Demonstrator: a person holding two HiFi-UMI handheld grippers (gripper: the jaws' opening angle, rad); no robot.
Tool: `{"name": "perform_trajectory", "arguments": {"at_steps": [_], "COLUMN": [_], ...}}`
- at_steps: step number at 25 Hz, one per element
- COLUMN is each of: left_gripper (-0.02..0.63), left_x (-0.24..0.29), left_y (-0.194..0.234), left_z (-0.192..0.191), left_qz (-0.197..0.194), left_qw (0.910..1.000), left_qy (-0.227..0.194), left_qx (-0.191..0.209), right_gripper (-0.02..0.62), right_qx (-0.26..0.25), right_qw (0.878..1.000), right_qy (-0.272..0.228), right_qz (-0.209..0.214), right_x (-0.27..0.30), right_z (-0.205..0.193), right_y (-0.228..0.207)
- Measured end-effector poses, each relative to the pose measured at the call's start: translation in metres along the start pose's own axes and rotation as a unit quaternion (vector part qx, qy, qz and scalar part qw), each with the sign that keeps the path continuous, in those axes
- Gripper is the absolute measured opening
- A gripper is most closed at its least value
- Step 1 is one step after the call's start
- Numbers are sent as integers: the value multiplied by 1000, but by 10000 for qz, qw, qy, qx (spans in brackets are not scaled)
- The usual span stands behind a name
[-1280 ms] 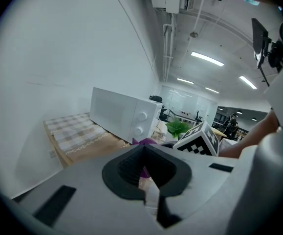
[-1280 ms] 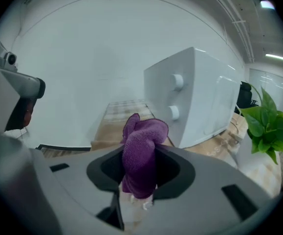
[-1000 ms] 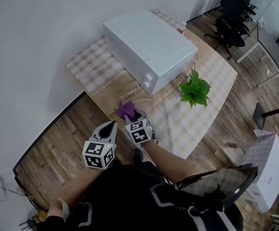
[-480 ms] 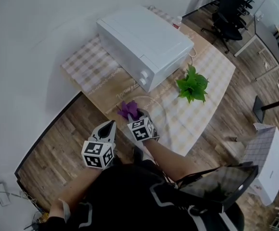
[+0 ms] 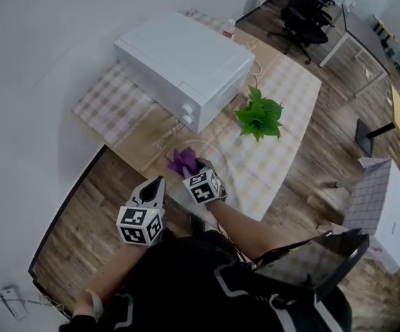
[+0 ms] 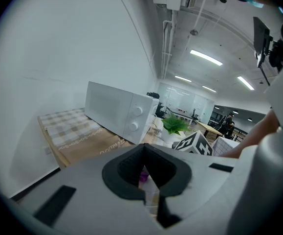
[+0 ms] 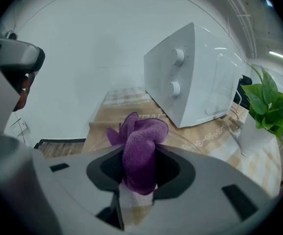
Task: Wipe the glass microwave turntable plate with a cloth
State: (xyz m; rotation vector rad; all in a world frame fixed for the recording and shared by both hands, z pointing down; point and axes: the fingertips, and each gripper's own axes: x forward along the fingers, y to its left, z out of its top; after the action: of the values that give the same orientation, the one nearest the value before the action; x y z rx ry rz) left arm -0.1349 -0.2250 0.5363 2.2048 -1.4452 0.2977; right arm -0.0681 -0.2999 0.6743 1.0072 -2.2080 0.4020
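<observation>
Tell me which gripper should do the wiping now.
Right. The right gripper is shut on the purple cloth and sits right at the glass plate. The left gripper is shut on nothing and is further back from the plate.

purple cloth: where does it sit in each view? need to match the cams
Head view: the purple cloth is at lower centre, just ahead of the right gripper.
Left gripper view: only a small purple sliver of the cloth shows, low at centre.
Right gripper view: the cloth fills the centre, clamped between the jaws.
Shared landmark: the white microwave, beyond the cloth in all three.
</observation>
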Motion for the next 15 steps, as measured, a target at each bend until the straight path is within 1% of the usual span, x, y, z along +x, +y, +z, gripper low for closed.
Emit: {"name": "perform_trajectory", "arguments": {"at_steps": [10,15], "left_gripper": [3,3], "left_x": [8,11], "left_y": [-13,-20], "left_z": [0,3], "left_qz": [-247,-383], "left_qw": [9995,9989], "left_qy": [67,84], "left_qx": [164,251], "right_gripper": [141,143], "right_qx": [200,316], "right_qw": [9993,9981], "right_qy": [32,44], "right_qz": [-302,-526], "right_x": [-13,-23], "right_z": [-16,-24], "right_y": [-27,-44]}}
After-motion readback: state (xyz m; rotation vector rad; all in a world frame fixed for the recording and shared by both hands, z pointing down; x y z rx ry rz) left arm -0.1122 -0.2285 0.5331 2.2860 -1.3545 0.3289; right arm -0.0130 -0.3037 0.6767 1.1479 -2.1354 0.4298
